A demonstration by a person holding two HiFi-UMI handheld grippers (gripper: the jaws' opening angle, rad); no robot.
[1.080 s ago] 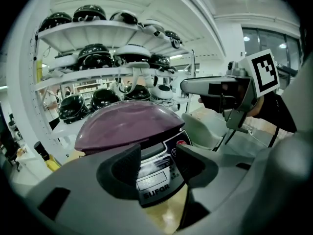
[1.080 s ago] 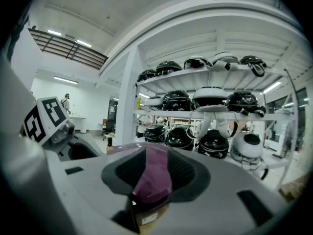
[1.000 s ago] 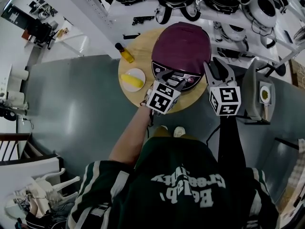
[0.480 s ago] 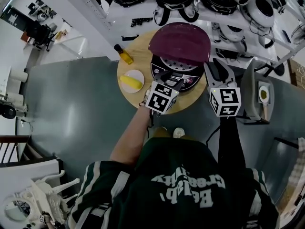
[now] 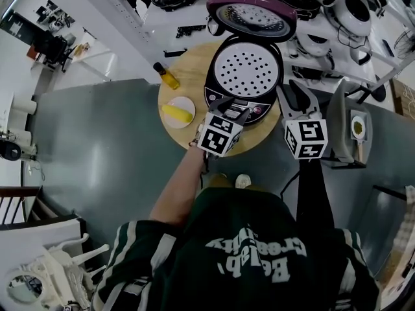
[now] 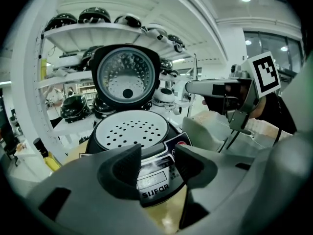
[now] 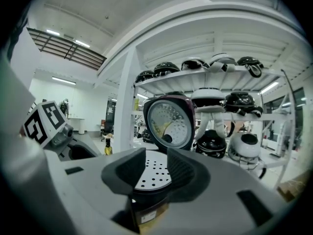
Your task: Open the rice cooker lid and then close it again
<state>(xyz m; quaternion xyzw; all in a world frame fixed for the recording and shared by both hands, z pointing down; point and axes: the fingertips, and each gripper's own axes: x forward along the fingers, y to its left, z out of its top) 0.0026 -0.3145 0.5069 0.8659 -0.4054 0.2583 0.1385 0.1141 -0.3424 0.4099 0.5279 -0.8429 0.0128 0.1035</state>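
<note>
The left claw [image 5: 235, 106], its jaws just closed a tiny bit but wide apart and empty, sits at the near front of the rice cooker [image 5: 245, 70] on the worktop [image 5: 188, 76]. The right claw [image 5: 292, 89] hangs half open and empty on the right. The lid [image 5: 251, 13] stands up at the far side, so I think both claws are free to push it shut.

rice cooker panel [image 6: 155, 194]: showing brand lettering, reading roughly "SUFOR"
shirt back [image 5: 256, 254]: carrying white lettering, upside down, not reading cleanly
marker cubes [image 5: 220, 135] [image 5: 306, 138]: showing square black-white codes, no letters
</note>
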